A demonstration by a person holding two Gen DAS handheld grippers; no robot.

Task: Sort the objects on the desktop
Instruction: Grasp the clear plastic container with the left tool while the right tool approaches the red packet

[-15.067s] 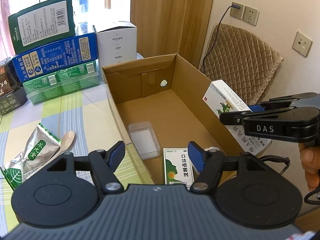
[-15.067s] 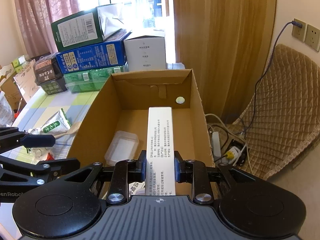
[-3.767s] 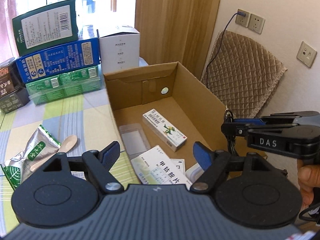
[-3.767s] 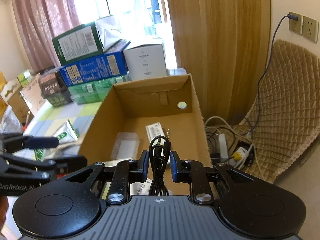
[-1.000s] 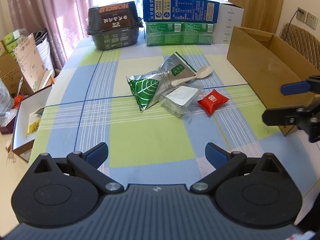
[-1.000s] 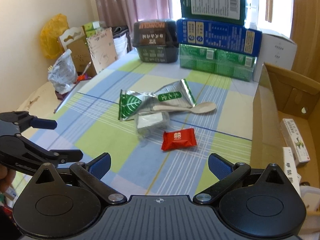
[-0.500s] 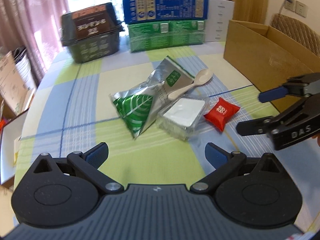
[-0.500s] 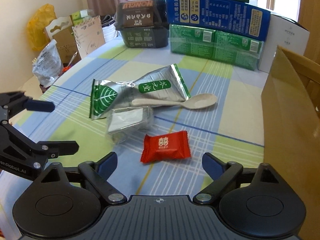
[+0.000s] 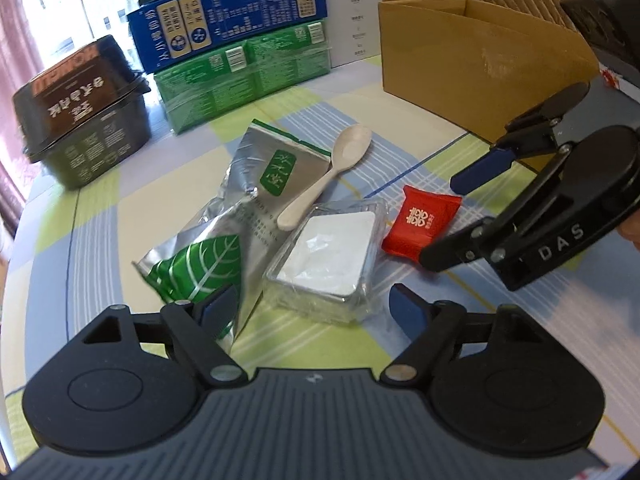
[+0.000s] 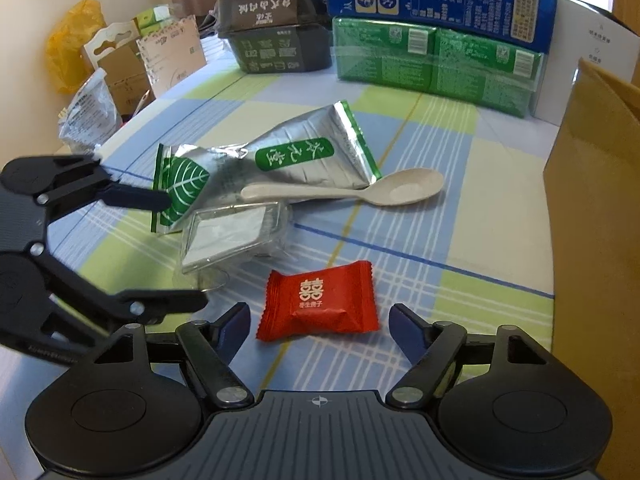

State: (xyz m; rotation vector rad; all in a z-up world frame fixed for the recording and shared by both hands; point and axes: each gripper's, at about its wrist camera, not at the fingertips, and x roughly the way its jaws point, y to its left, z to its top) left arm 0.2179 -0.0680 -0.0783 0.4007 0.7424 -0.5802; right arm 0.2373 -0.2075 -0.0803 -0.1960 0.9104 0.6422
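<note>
A clear plastic box (image 9: 328, 256) with a white inside lies on the checked tablecloth, between the fingers of my open left gripper (image 9: 316, 310). A red candy packet (image 10: 320, 300) lies just ahead of my open right gripper (image 10: 320, 326), between its fingers. A silver and green tea pouch (image 9: 224, 224) and a pale spoon (image 9: 324, 178) lie behind the box. In the right wrist view the box (image 10: 232, 236), pouch (image 10: 280, 160) and spoon (image 10: 352, 192) show beyond the candy. The candy (image 9: 420, 220) also shows in the left wrist view.
A brown cardboard carton (image 9: 472, 64) stands at the right. Stacked green and blue cartons (image 9: 240, 56), a white box (image 9: 352, 12) and a dark noodle tub (image 9: 80, 112) line the back. Bags and card boxes (image 10: 112, 64) sit off the table's left edge.
Both grippers have moved forward and down toward the table. The left one now straddles the clear box, the right one the red candy. Both stay open.
</note>
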